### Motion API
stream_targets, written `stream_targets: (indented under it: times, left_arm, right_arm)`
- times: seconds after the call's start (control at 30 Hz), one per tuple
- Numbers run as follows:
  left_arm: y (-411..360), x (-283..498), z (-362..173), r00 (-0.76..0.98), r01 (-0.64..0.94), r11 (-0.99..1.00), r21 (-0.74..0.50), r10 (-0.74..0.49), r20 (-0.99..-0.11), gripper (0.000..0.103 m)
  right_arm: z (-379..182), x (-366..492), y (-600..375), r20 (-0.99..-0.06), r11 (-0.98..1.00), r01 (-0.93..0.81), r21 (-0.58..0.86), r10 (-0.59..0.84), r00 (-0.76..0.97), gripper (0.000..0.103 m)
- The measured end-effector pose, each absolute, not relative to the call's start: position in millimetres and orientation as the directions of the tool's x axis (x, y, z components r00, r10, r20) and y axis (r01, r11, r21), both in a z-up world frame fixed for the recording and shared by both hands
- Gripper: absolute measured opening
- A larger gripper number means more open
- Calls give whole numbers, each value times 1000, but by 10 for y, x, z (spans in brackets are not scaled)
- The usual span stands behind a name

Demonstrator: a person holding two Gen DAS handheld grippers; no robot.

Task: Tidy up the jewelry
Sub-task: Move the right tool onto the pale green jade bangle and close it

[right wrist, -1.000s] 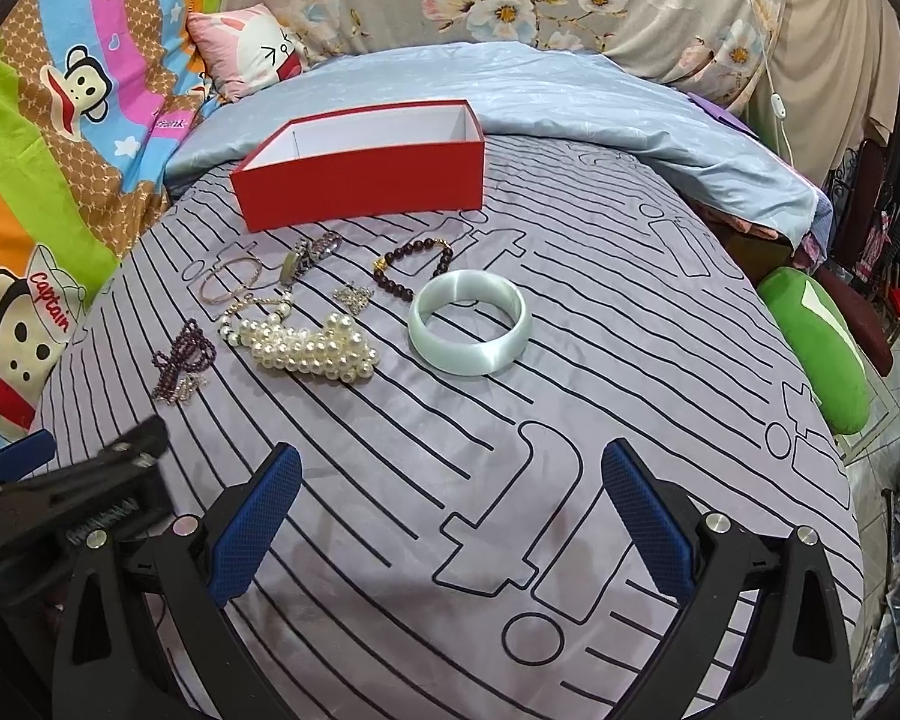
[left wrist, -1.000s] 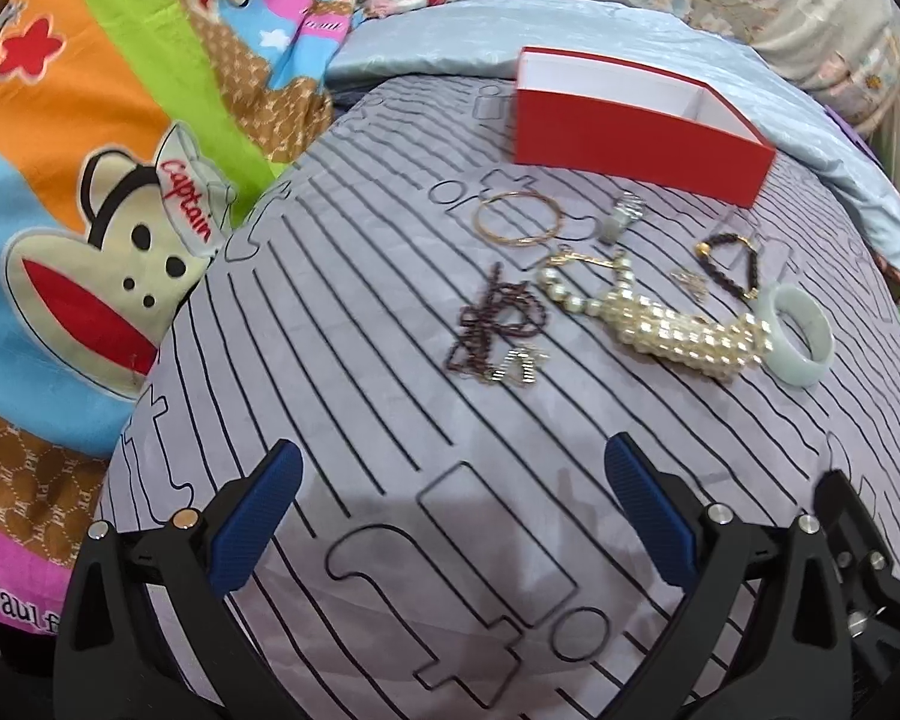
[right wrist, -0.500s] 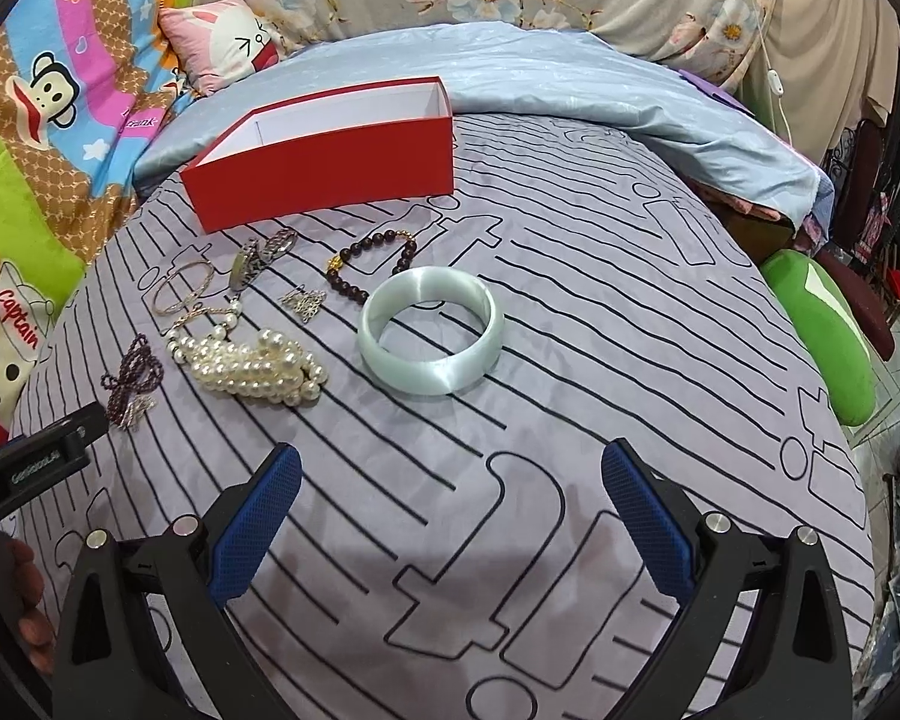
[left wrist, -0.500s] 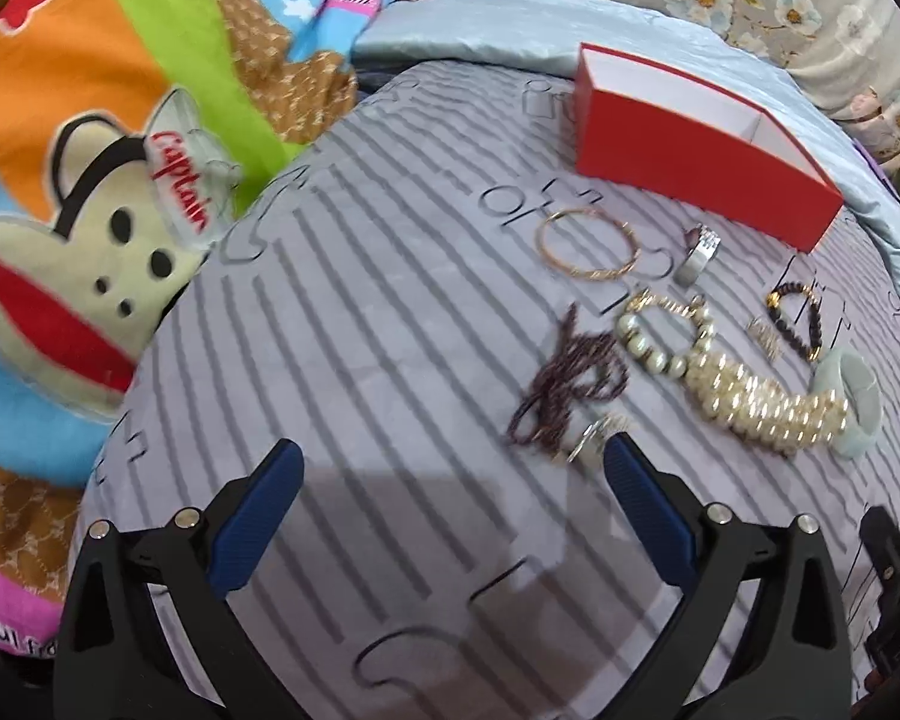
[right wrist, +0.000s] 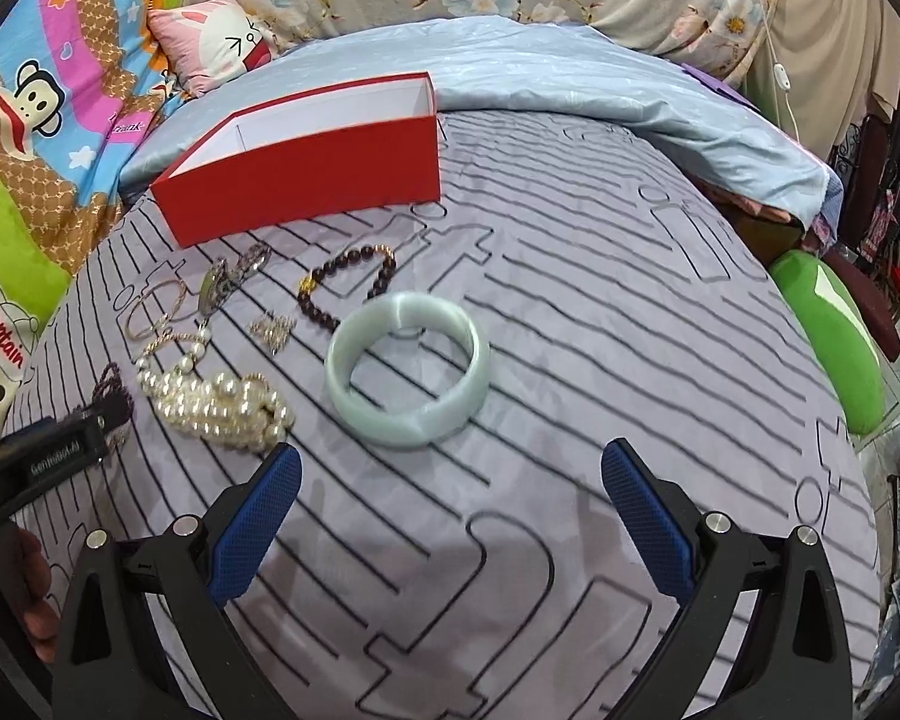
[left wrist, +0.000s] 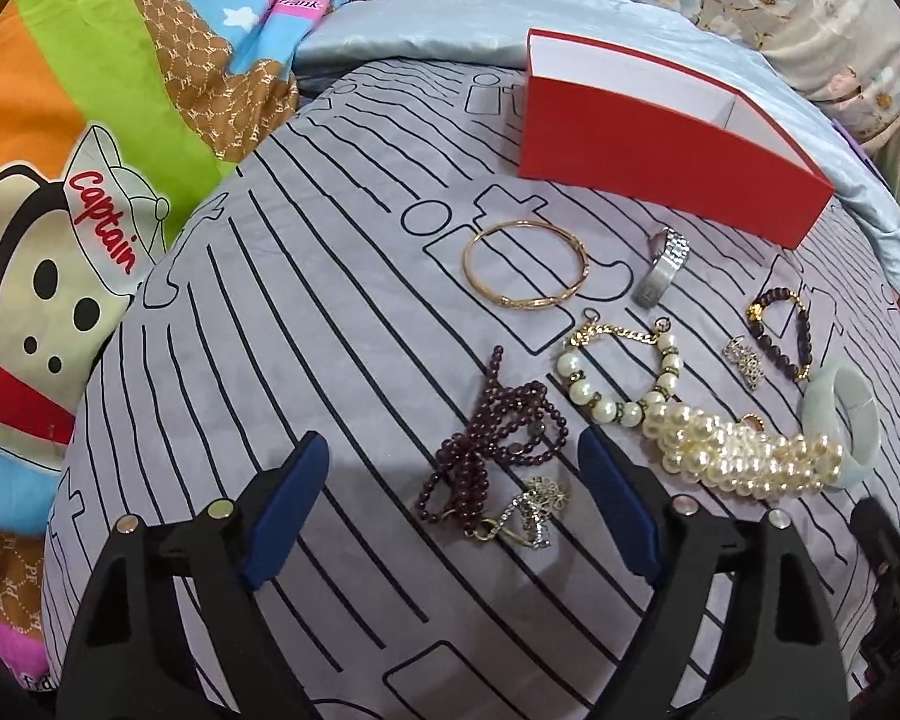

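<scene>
Jewelry lies on a grey striped bedsheet before an open red box. My left gripper is open, its fingers either side of a dark purple bead necklace with a silver pendant. Beyond lie a gold bangle, a silver ring, a pearl bracelet and a pearl cluster. My right gripper is open and empty, just short of a pale jade bangle. A dark bead bracelet and a small brooch lie near it.
A colourful cartoon blanket covers the left side. A light blue quilt is bunched behind the box. A pink pillow sits at the back. A green cushion lies off the bed's right edge.
Both grippers have moved forward toward the jewelry. The left one now straddles the purple bead necklace; the right one has closed in on the jade bangle. Nothing was picked up.
</scene>
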State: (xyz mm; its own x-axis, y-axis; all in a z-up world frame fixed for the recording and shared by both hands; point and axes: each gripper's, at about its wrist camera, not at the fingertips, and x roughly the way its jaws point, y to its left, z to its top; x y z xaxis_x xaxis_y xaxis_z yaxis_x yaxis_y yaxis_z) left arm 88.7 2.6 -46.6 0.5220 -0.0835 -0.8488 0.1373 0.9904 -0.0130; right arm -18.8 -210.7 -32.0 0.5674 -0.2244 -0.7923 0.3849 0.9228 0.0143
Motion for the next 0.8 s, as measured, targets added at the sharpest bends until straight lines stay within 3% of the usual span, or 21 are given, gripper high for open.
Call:
stream_targets:
  times: [0.57,0.8]
  left_arm:
    - [36,961,-536,516,134,991,-3,-72,-854,80]
    - [43,973,-515,519,146,989,-16,-90,-850,65]
  right_arm:
    - [-471,270,-2140,-802,933,360,-1,-215,557,89]
    - [-564,301,-2170,-823,935,354,29,-178,540,75]
